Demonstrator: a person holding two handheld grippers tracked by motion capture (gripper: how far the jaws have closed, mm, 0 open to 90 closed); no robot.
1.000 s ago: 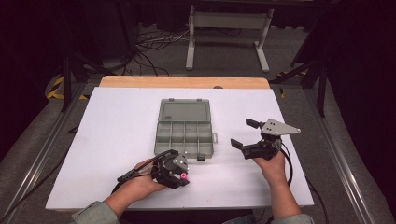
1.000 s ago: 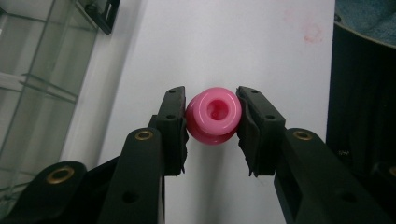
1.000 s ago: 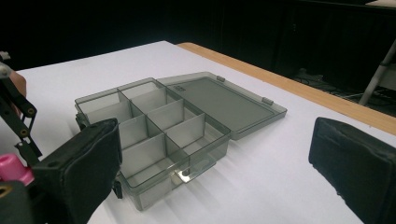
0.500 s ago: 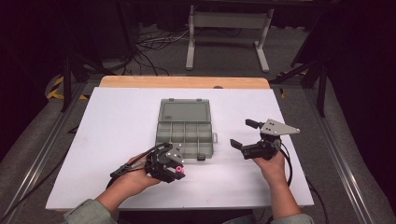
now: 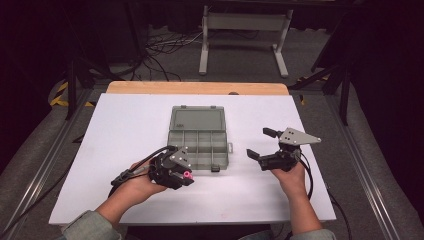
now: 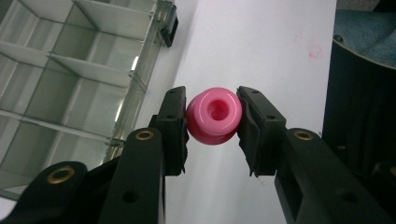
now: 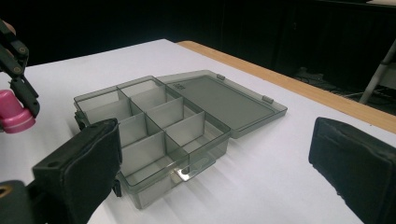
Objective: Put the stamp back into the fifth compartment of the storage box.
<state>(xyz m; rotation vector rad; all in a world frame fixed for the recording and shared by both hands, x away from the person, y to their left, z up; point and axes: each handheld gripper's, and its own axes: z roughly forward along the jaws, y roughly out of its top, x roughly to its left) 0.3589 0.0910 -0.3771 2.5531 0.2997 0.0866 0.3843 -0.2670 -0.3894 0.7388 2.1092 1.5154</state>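
Observation:
A clear grey compartment box (image 5: pixel 197 143) lies open in the middle of the white table, its lid (image 5: pixel 196 119) flat behind it; its compartments (image 7: pixel 154 122) look empty. My left gripper (image 5: pixel 184 176) hovers just in front of the box's near left corner, shut on a small pink spool-shaped piece (image 6: pixel 214 115), which also shows in the right gripper view (image 7: pixel 14 116). My right gripper (image 5: pixel 259 144) stands open to the right of the box, nothing between its pads (image 7: pixel 88 158).
The white table top (image 5: pixel 125 125) has a wooden strip (image 5: pixel 197 88) along its far edge. Metal rails run along both sides. Cables and a metal stand (image 5: pixel 242 30) lie on the floor beyond the table.
My left gripper with the pink piece has shifted slightly left and nearer the table's front edge, turning a little. The right gripper has stayed put.

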